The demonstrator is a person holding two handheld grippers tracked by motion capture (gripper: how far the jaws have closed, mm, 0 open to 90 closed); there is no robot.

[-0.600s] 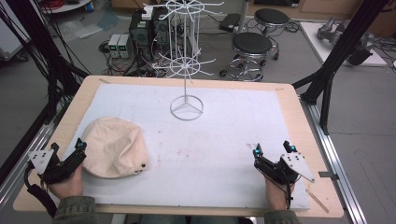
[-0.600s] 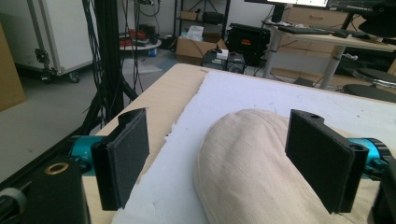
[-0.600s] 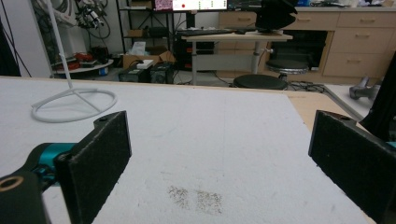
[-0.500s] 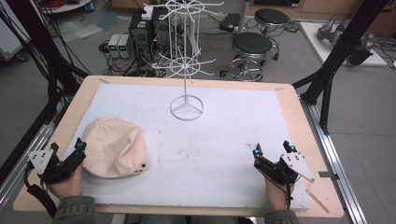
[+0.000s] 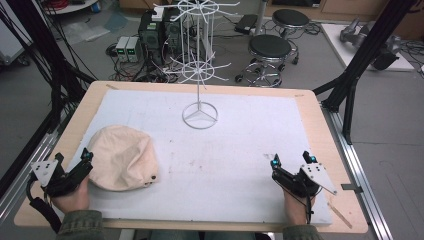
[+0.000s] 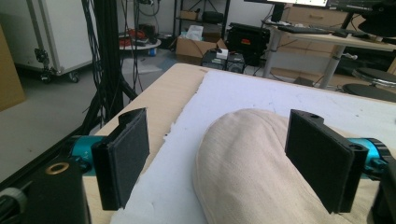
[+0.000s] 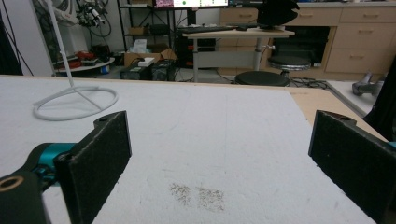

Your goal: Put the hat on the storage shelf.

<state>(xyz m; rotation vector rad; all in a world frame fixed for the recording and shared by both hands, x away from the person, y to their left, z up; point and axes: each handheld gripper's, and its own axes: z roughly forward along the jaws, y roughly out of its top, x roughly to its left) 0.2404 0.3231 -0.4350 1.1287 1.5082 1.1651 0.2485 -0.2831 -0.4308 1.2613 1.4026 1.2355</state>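
Note:
A cream fabric cap (image 5: pixel 122 157) lies on the white mat (image 5: pixel 240 150) at the near left. My left gripper (image 5: pixel 74 160) rests just left of the cap, held by a hand, and it is open. In the left gripper view, my left gripper (image 6: pixel 219 128) has its black pads (image 6: pixel 126 154) spread wide, with the cap (image 6: pixel 252 163) lying between and ahead of them, untouched. My right gripper (image 5: pixel 290 161) sits at the near right of the mat, open with nothing in it. The right gripper view shows my right gripper (image 7: pixel 219 126) over bare mat.
A white wire rack (image 5: pixel 199 70) with hook arms stands on a ring base (image 5: pixel 200 116) at the mat's far centre; the ring base (image 7: pixel 74 102) is also at far left in the right gripper view. Wooden table edges (image 5: pixel 330 150) border the mat. Stools and equipment stand beyond.

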